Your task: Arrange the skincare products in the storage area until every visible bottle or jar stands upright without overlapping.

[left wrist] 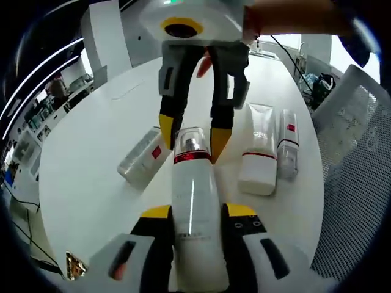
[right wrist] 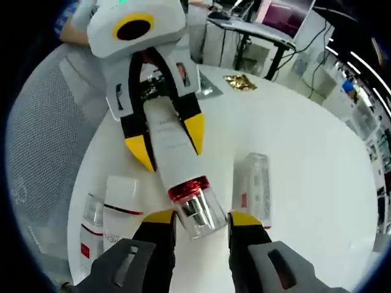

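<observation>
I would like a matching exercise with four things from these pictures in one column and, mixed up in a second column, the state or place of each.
Column 1:
1. white spray bottle
2. white tube
3. gold wrapper
4. white box with red square

Column 2:
A. lies flat on the table, untouched, cap toward the left gripper view's camera
B. held by its body in the left gripper, the right gripper at its clear cap
C. crumpled, near the table edge
D. lies on its side, beside the spray bottle

Pairs: 1-B, 2-A, 3-C, 4-D
</observation>
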A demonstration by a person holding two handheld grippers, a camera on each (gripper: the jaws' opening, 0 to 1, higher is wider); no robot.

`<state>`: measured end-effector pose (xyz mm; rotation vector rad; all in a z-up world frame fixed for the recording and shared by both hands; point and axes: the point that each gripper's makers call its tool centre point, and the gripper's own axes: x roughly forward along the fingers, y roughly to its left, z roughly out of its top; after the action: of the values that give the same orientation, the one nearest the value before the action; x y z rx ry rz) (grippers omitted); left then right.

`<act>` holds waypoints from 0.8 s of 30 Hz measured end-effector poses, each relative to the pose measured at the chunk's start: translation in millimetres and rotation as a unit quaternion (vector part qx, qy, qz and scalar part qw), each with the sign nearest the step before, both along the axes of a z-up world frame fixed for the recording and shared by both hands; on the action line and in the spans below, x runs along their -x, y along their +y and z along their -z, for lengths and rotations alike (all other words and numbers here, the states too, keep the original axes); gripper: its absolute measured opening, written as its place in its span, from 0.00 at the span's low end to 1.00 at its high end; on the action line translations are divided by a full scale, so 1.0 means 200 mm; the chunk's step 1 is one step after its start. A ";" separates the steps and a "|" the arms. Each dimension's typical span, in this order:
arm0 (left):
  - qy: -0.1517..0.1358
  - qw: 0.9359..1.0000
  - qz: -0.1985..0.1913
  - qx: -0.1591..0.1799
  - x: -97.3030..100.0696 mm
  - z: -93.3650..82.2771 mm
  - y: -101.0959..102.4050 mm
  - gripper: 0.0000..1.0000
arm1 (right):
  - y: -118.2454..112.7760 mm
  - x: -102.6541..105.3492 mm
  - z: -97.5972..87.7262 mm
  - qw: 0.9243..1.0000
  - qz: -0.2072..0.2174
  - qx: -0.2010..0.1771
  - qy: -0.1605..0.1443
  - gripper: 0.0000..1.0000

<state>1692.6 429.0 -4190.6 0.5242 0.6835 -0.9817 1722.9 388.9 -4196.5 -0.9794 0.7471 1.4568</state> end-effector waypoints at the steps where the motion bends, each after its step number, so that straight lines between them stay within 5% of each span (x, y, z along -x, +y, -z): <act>1: -0.001 1.000 0.003 0.000 0.00 0.00 0.00 0.26 | 0.00 0.00 0.01 1.000 -0.008 0.009 -0.002 0.31; 10: -0.001 1.000 0.005 0.005 0.00 0.00 -0.01 0.27 | -0.01 0.02 0.00 0.997 -0.038 0.067 -0.009 0.27; 24: 0.006 0.998 -0.056 0.037 -0.06 -0.10 0.01 0.27 | 0.03 0.00 -0.33 0.984 -0.110 0.111 -0.086 0.24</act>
<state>1704.1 431.3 -4170.7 0.4104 0.6775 -0.9023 1722.5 394.5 -4131.4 -1.3766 0.7009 1.4766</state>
